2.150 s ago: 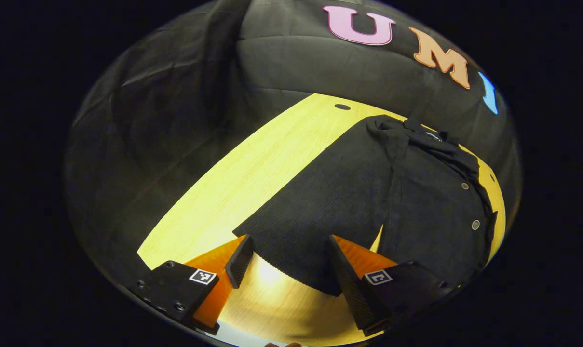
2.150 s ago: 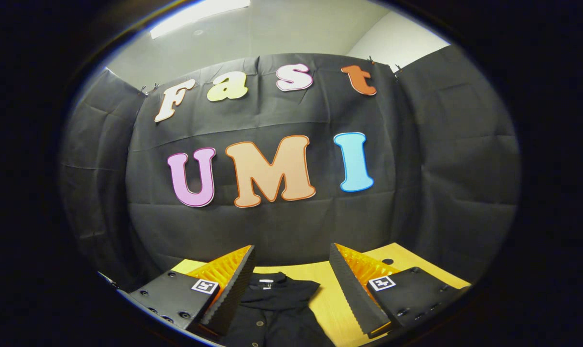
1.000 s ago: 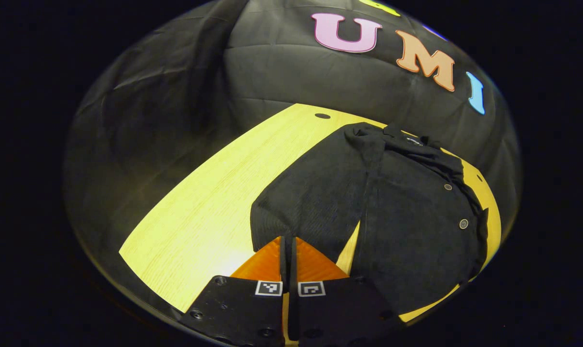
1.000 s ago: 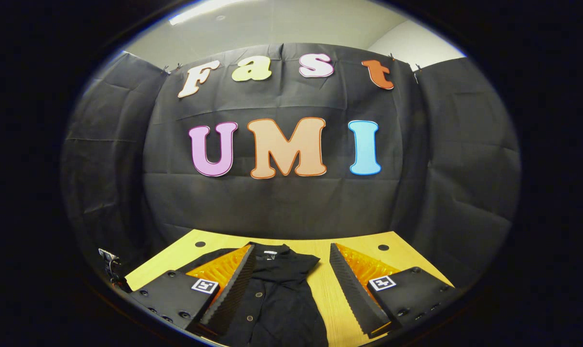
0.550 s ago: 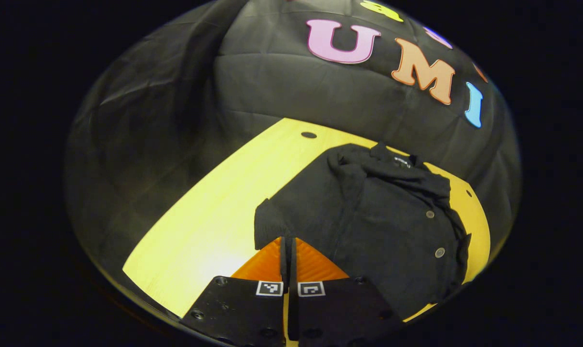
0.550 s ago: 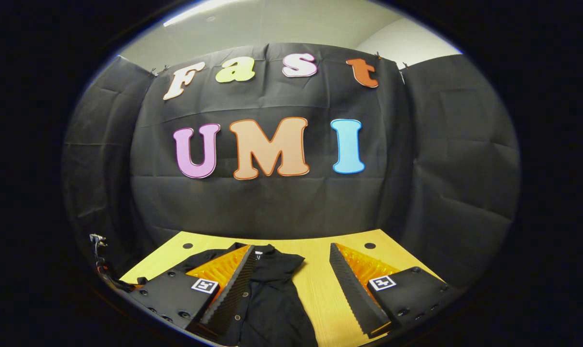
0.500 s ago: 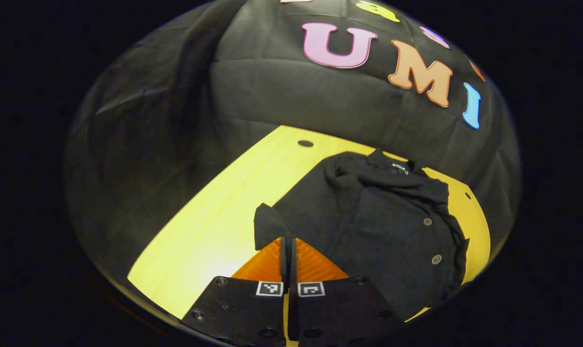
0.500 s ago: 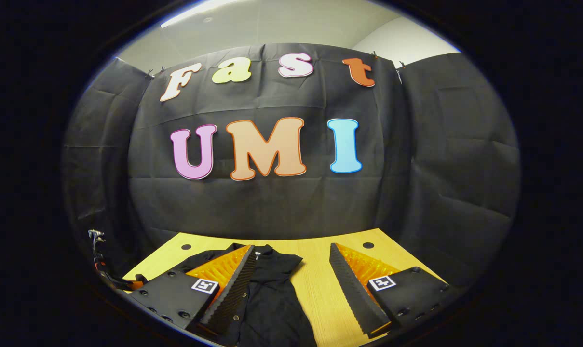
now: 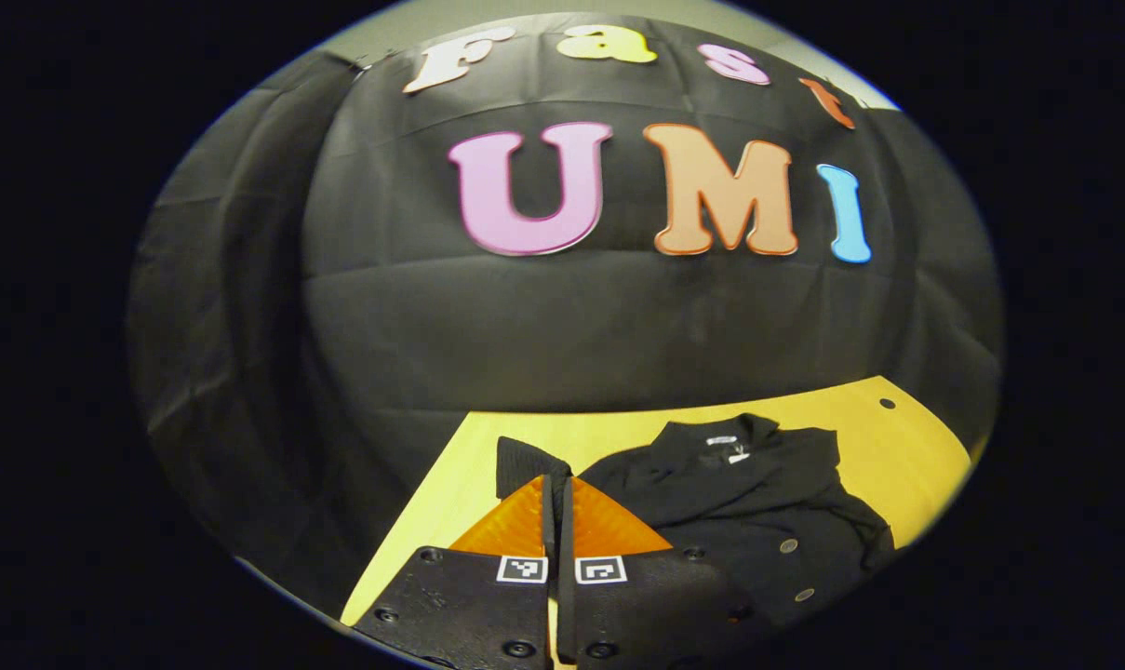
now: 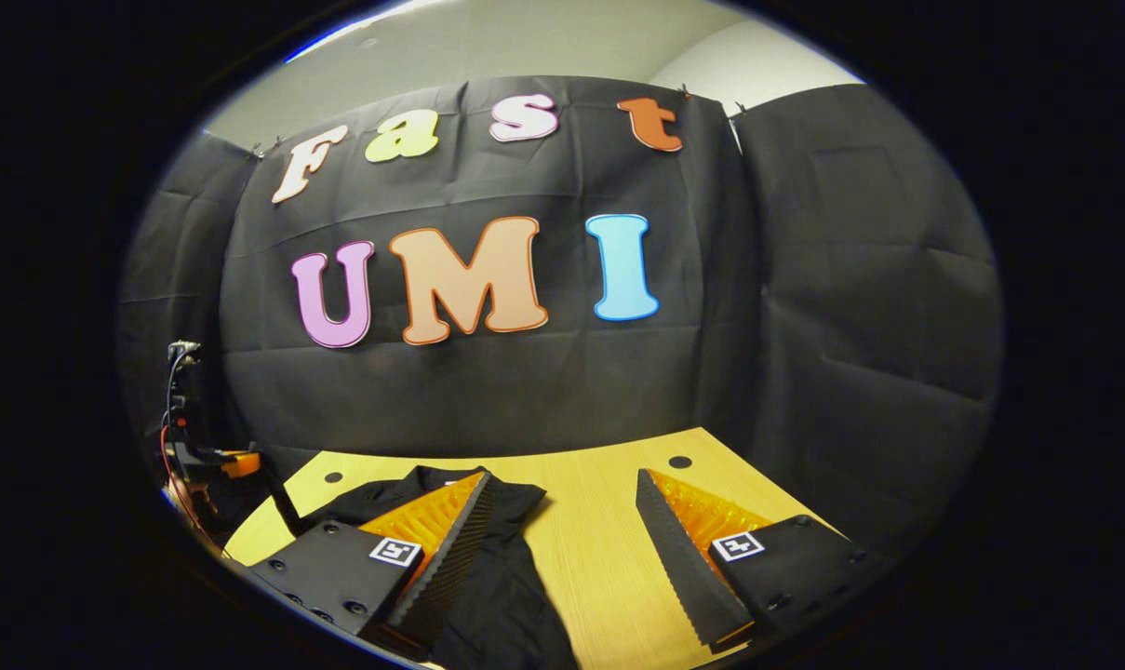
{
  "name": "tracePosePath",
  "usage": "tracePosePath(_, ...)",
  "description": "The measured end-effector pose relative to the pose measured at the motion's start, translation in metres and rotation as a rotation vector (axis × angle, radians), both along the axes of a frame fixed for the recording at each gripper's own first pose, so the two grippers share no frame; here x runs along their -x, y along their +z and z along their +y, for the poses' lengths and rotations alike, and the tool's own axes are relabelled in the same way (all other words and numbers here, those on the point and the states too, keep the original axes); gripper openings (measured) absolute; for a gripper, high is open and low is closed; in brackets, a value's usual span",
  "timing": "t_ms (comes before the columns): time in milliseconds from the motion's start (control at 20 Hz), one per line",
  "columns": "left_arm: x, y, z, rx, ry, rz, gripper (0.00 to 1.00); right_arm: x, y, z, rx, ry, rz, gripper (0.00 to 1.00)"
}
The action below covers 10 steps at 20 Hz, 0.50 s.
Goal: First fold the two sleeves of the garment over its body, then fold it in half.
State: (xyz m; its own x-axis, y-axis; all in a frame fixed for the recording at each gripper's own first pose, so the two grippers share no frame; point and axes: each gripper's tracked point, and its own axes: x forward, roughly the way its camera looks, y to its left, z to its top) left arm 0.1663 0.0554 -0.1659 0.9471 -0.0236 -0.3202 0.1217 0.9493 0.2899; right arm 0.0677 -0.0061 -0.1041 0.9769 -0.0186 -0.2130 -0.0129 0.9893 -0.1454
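Garment (image 9: 739, 507) lies on the counter (image 10: 590, 549) ahead of both tongs; your left tongs (image 9: 556, 502) pinch its sleeve (image 9: 523, 463), right tongs (image 10: 562, 549) spread—next, lay that sleeve across the body.

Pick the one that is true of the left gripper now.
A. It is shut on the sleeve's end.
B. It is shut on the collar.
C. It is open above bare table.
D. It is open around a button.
A: in the left gripper view the left gripper has its fingers closed together, with the sleeve end pinched between them and lifted off the table.
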Motion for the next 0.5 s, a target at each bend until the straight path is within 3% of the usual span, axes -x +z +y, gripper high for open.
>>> tracePosePath(100,-0.020,0.006,-0.042,0.000,-0.066,-0.023,0.00,-0.001,-0.002,-0.015,-0.005,-0.025,0.007,0.94)
tracePosePath(250,-0.042,-0.010,-0.099,-0.013,-0.143,-0.015,0.00,0.002,-0.002,-0.039,0.006,-0.065,0.015,0.97)
tracePosePath(500,-0.048,-0.064,-0.178,0.073,-0.211,0.069,0.00,0.015,0.011,-0.058,-0.020,-0.104,0.016,0.94)
